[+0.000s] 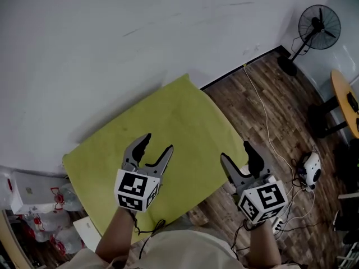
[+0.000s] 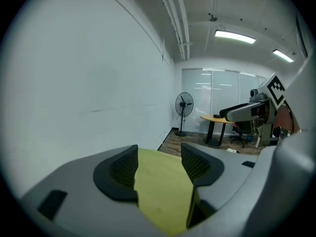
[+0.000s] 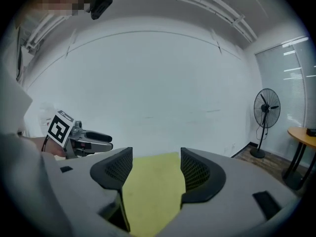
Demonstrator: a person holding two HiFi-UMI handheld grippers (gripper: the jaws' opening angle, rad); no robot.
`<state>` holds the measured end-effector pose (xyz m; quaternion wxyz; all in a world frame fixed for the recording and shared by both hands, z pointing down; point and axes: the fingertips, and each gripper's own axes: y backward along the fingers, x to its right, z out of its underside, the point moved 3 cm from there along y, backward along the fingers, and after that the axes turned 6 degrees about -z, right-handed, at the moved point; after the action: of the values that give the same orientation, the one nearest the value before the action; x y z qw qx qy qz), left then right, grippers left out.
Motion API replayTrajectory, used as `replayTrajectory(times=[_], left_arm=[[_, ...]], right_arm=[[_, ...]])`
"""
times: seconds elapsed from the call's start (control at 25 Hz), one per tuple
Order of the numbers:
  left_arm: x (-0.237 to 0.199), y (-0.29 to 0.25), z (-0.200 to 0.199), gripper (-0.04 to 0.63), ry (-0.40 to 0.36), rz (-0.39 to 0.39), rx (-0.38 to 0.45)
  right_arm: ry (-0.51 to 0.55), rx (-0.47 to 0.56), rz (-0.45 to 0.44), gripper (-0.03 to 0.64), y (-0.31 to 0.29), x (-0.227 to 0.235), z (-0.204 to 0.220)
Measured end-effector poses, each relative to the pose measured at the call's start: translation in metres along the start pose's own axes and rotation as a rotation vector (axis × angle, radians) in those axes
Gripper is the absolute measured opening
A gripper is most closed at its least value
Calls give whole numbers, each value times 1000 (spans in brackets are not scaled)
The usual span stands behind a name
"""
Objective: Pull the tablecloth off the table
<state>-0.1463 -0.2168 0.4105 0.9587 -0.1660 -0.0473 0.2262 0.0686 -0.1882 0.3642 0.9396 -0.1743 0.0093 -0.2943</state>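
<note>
A yellow-green tablecloth lies flat over a small table that stands against the white wall. My left gripper hovers over the cloth's near half, open, with nothing between its jaws. My right gripper is at the table's near right edge, also open and empty. In the left gripper view the cloth shows below and between the pads of the left gripper. The right gripper view shows the cloth beneath the right gripper in the same way, apart from the pads.
A standing fan is at the far right by the wall. A white cable runs over the wood floor to a white device. A round wooden table sits at the right edge. Bags and boxes crowd the left.
</note>
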Motion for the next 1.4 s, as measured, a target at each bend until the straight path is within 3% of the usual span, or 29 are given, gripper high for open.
replayTrajectory(times=[0.48, 0.76, 0.96, 1.4], left_arm=[[-29, -70, 69, 287, 77, -9, -162], [-42, -113, 128, 290, 106, -88, -284], [-51, -138, 173, 309, 194, -104, -390], [-28, -158, 241, 339, 229, -130, -560]], right_arm=[[-59, -151, -53, 325, -98, 45, 67], [-82, -256, -66, 331, -141, 78, 123], [-113, -301, -90, 342, -163, 95, 160], [-134, -397, -78, 367, -189, 121, 229]])
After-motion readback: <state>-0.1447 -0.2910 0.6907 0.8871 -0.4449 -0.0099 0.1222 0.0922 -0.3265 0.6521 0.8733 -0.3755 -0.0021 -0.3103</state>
